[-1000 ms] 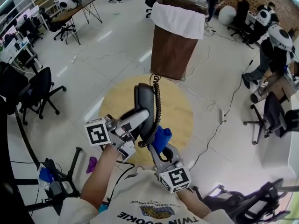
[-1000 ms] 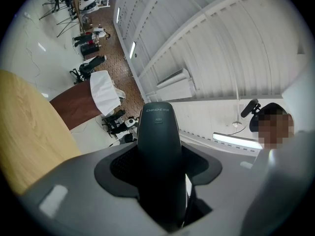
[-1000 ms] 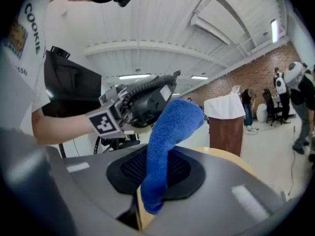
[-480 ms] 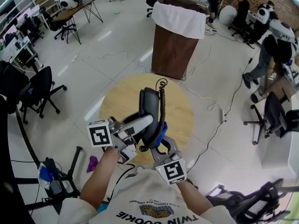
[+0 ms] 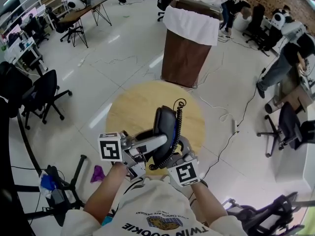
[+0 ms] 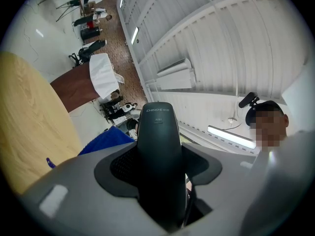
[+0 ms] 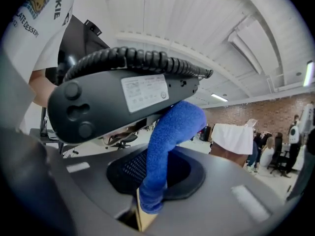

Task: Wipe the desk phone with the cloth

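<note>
The dark grey phone handset (image 5: 165,131) is held up over the round wooden table (image 5: 133,107), its coiled cord (image 5: 176,119) running along it. My left gripper (image 5: 153,142) is shut on the handset (image 6: 157,156), which stands upright between the jaws. My right gripper (image 5: 175,155) sits just right of and under the handset. It is shut on the blue cloth (image 7: 167,146), whose top is pressed against the labelled side of the handset (image 7: 123,100). The left gripper view shows the cloth (image 6: 106,139) behind the handset. The phone's base is not in view.
A brown bin with a white liner (image 5: 188,43) stands beyond the table. Office chairs (image 5: 42,95) are at the left, another (image 5: 288,124) at the right. A cable (image 5: 231,127) runs across the floor. A purple item (image 5: 97,172) lies by a stand.
Both grippers and the handset have drifted right and slightly down in the head view. The right gripper has slid in under the handset, so the blue cloth is now hidden there.
</note>
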Motion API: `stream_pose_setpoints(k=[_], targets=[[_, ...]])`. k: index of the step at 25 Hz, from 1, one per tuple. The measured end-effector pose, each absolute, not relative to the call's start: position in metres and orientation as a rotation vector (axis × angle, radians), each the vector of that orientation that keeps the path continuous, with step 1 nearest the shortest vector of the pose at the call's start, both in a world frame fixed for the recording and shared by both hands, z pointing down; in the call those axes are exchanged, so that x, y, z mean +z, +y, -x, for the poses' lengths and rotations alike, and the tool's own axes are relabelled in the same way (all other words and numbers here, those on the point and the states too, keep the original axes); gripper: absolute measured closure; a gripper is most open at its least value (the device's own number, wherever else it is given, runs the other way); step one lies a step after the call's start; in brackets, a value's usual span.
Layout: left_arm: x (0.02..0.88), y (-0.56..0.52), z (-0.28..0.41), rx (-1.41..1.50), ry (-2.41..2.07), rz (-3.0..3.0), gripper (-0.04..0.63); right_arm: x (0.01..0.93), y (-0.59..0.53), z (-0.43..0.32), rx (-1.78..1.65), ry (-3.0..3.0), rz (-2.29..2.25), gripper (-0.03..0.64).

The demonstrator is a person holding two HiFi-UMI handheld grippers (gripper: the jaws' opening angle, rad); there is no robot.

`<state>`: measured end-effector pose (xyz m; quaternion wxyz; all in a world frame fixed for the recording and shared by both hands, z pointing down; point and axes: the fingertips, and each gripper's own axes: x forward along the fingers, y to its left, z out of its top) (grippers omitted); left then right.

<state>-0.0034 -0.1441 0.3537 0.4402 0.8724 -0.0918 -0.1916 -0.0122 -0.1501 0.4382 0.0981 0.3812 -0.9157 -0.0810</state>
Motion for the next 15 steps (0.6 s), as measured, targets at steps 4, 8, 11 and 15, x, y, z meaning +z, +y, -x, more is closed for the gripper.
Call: stream_pose_setpoints(k=[4,8,11,15], targets=[[0.358,-0.134,-0.002,-0.454,-0.194,-2.159,0.341,0.433,-0.159,0.006,-0.322,-2.680,-1.121,0.555],[0.361,-0.123,-0.007,-0.427,-0.167,-2.159,0.341,0.424,-0.168,0.000,-0.387,-2.667,-1.135,0.554],[0.361,-0.117,-0.011,-0.414,-0.141,-2.164,0.341,0.414,-0.175,-0.004,-0.449,-2.651,-1.145,0.554],[0.363,-0.111,-0.014,-0.398,-0.124,-2.169,0.341,0.402,-0.181,-0.008,-0.511,-2.633,-1.165,0.555]])
